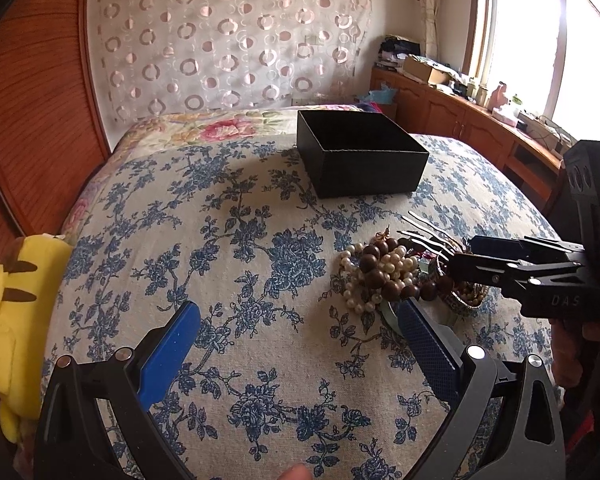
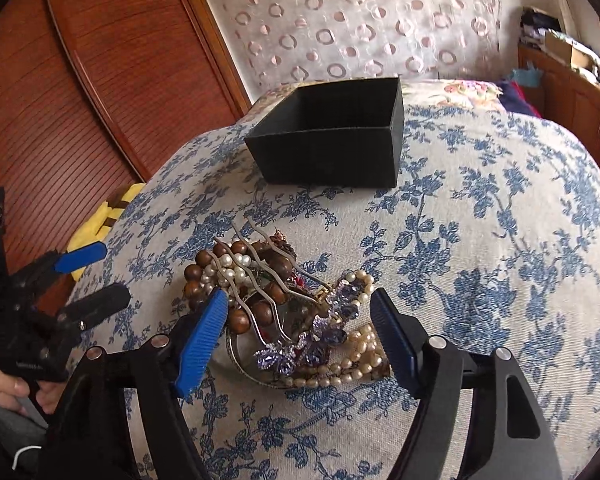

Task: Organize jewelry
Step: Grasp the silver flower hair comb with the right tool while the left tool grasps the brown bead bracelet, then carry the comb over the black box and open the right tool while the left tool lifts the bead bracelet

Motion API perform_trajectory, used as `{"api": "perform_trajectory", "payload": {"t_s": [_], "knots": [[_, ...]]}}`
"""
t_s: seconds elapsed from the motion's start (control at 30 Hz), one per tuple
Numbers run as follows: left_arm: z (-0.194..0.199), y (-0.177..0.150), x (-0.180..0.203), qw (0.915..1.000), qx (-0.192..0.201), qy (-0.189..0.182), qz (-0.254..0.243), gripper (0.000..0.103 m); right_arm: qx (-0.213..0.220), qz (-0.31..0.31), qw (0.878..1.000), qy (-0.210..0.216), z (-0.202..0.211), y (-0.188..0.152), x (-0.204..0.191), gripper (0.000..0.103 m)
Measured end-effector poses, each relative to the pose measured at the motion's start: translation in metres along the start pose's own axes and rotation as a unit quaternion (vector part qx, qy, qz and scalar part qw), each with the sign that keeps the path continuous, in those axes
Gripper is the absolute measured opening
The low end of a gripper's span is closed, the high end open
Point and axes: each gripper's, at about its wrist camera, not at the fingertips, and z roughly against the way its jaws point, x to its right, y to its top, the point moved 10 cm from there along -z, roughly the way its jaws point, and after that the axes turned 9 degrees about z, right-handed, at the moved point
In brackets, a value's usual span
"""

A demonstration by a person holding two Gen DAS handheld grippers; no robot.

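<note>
Black box (image 2: 328,156), blue-floral bedspread (image 2: 480,240)

Counted one black box (image 2: 328,136), open-topped, at upper centre of the right wrist view. Counted one heap of jewelry (image 2: 284,312) at lower centre, holding one wavy metal hair comb (image 2: 256,280); strands too tangled to number. Saw one yellow plush toy (image 1: 16,320) at left of the left wrist view.

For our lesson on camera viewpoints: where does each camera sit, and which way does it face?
Left wrist: on the left tool, facing down-forward over the bed to the box; fingertip at bottom edge.
Right wrist: on the right tool, just above the jewelry; hand lower left.
Shared: box, jewelry, each other's tool.
</note>
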Motion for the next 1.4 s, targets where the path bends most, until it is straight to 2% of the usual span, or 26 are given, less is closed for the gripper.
{"api": "perform_trajectory", "payload": {"t_s": [0.13, 0.23, 0.33, 0.63, 0.83, 0.9, 0.97, 1.2, 1.27, 1.33, 1.4], "knots": [[-0.002, -0.001, 0.002, 1.0, -0.001, 0.0, -0.003, 0.096, -0.005, -0.008, 1.0, 0.007, -0.006, 0.001, 0.0, 0.073], [-0.003, -0.003, 0.002, 1.0, -0.002, 0.0, -0.003, 0.096, -0.01, -0.015, 1.0, 0.012, -0.01, -0.001, 0.001, 0.068], [-0.004, -0.003, 0.003, 1.0, -0.003, -0.001, -0.003, 0.096, -0.007, -0.017, 1.0, 0.017, -0.008, -0.001, 0.001, 0.057], [-0.017, -0.007, 0.012, 0.9997, -0.016, -0.012, -0.01, 0.096, 0.02, 0.004, 1.0, -0.002, 0.015, 0.006, 0.004, 0.056], [-0.022, 0.004, 0.022, 0.9989, -0.013, -0.044, -0.006, 0.095, 0.037, 0.016, 0.999, -0.026, 0.031, 0.012, 0.017, 0.056], [-0.022, 0.008, 0.028, 0.998, -0.01, -0.063, -0.007, 0.089, 0.037, 0.02, 0.999, -0.034, 0.034, 0.012, 0.022, 0.056], [-0.027, 0.009, 0.033, 0.9969, -0.018, -0.076, -0.006, 0.077, 0.036, 0.02, 0.998, -0.04, 0.035, 0.01, 0.027, 0.056], [-0.047, 0.006, 0.046, 0.991, -0.058, -0.12, 0.014, 0.044, 0.033, 0.008, 0.998, -0.045, 0.035, 0.003, 0.036, 0.056], [-0.052, 0.004, 0.046, 0.9883, -0.072, -0.132, 0.028, 0.031, 0.034, 0.008, 0.998, -0.045, 0.035, 0.002, 0.036, 0.056], [-0.057, 0.004, 0.046, 0.9872, -0.078, -0.134, 0.036, 0.028, 0.034, 0.008, 0.998, -0.045, 0.034, 0.001, 0.035, 0.056], [-0.055, 0.005, 0.048, 0.9871, -0.074, -0.137, 0.036, 0.021, 0.033, 0.01, 0.998, -0.045, 0.033, 0.001, 0.034, 0.056]]}}
